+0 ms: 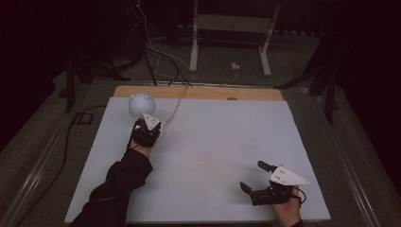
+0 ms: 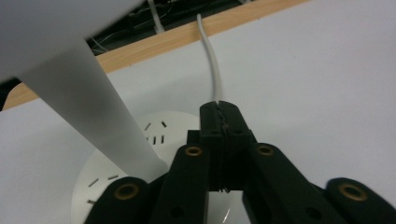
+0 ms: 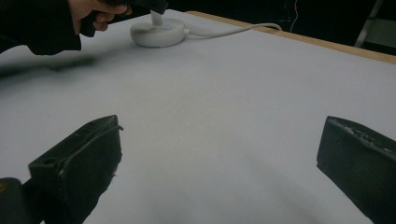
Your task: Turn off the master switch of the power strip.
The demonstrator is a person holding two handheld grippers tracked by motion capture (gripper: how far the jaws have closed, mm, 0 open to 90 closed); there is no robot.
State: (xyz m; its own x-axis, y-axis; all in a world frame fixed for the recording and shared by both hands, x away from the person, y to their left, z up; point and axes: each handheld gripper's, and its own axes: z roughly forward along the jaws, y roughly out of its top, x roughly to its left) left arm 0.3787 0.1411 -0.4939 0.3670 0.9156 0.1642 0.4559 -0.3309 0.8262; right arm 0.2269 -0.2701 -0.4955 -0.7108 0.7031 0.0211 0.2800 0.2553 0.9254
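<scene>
On the white surface (image 1: 208, 156), a small white lamp (image 1: 141, 105) with a round shade stands toward eleven o'clock, near the far wooden edge (image 1: 198, 92), and its white cord (image 1: 176, 108) runs off over that edge toward twelve. The left gripper (image 1: 146, 126) sits just at the lamp's five o'clock side; in the left gripper view its jaws are pressed fully together with nothing between them, directly above the lamp's round slotted base (image 2: 159, 130), beside the slanted white stem (image 2: 93, 107). The right gripper (image 1: 257, 178) rests near five o'clock on the surface, well apart from the lamp, its jaws spread wide and empty. No containers are on the surface. A white stand (image 1: 231, 33) is on the floor beyond
</scene>
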